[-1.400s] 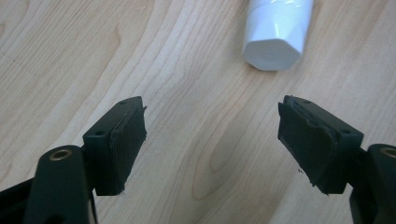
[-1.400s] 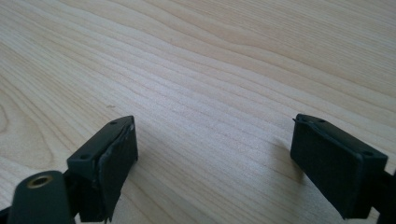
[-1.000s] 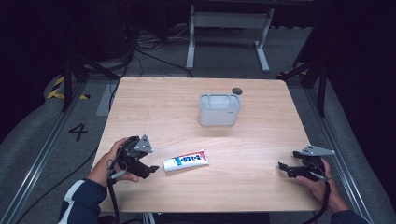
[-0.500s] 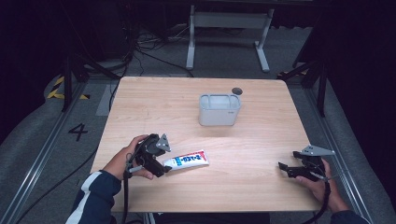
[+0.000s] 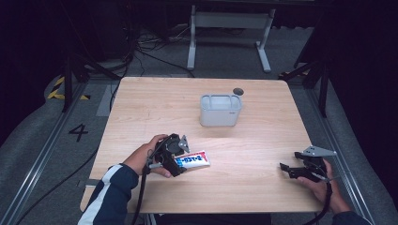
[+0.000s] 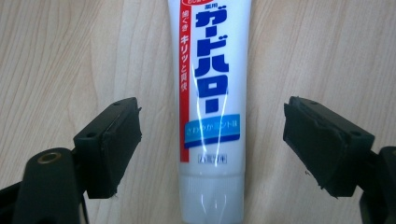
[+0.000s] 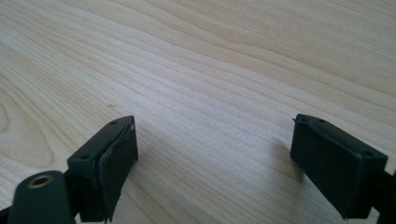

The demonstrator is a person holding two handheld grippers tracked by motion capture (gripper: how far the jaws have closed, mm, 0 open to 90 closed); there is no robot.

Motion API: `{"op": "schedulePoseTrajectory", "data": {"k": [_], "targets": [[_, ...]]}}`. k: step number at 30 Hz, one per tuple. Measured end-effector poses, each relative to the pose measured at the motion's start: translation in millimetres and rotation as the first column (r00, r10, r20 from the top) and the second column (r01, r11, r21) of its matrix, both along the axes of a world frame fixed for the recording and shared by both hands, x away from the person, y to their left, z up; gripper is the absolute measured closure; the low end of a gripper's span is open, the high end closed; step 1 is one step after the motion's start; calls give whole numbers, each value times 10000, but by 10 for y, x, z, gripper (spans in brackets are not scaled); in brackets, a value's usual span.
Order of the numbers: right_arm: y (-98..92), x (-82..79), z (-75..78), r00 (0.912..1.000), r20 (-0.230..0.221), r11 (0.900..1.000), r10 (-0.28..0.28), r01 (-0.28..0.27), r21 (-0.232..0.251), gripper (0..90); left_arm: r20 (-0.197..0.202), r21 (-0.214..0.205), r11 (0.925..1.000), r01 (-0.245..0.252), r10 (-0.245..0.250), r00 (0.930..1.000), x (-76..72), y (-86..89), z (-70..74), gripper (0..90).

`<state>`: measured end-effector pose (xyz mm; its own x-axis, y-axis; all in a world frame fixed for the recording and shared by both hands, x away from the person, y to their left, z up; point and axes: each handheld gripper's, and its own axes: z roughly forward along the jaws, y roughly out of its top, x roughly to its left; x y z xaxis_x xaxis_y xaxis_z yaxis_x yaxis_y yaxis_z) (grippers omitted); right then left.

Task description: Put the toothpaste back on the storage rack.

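The left gripper (image 6: pixel 212 144) stands wide apart astride the toothpaste tube (image 6: pixel 211 93), holding nothing; the tube's cap end lies nearest, its long axis running straight ahead between the jaws, neither touching it. This hand is plainly the nearer. Farther off, the right gripper (image 5: pixel 292 169) rests agape and empty above bare table (image 7: pixel 196 70), well apart from the tube.
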<state>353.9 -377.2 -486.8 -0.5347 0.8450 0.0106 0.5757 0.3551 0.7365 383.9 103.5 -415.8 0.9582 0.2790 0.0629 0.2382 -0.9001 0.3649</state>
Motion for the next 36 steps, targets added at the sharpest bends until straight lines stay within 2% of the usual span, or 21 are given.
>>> {"op": "schedulePoseTrajectory", "data": {"k": [6, 9, 13, 19, 24, 26, 30, 33, 36], "targets": [[0, 0, 0, 10000, 0, 10000, 0, 0, -1, 150, -172, 308, 9993, 202, -197, 9997, 62, -148, -40, 205], [0, 0, 0, 10000, 2, 10000, 1, -1, -3, 150, -158, 398, 9987, 309, -303, 9994, 88, -174, -48, 205], [0, 0, 0, 10000, 1, 10000, 1, -1, -1, 150, -335, 418, 9987, 289, -275, 9991, 124, -208, -88, 207], [0, 0, 0, 10000, 1, 10000, 1, -1, -1, 150, -568, 750, 9961, 467, -425, 9975, 186, -267, -160, 218], [0, 0, 0, 10000, 0, 10000, -1, 1, 2, 150, -776, 1191, 9910, 612, -522, 9956, 214, -342, -192, 236], [0, 0, 0, 10000, 0, 10000, 2, -2, -1, 150, -802, 1193, 9903, 706, -612, 9949, 220, -383, -223, 240], [0, 0, 0, 10000, -2, 10000, 1, -1, 0, 150, -979, 1628, 9829, 856, -702, 9927, 243, -466, -275, 258], [0, -1, 0, 10000, 2, 10000, -1, 1, -1, 151, -1107, 1685, 9831, 715, -532, 9924, 269, -494, -294, 242], [-2, -4, -1, 10000, 12, 10000, 3, -3, -19, 150, -1182, 1538, 9853, 740, -560, 9914, 280, -511, -310, 242]]}}
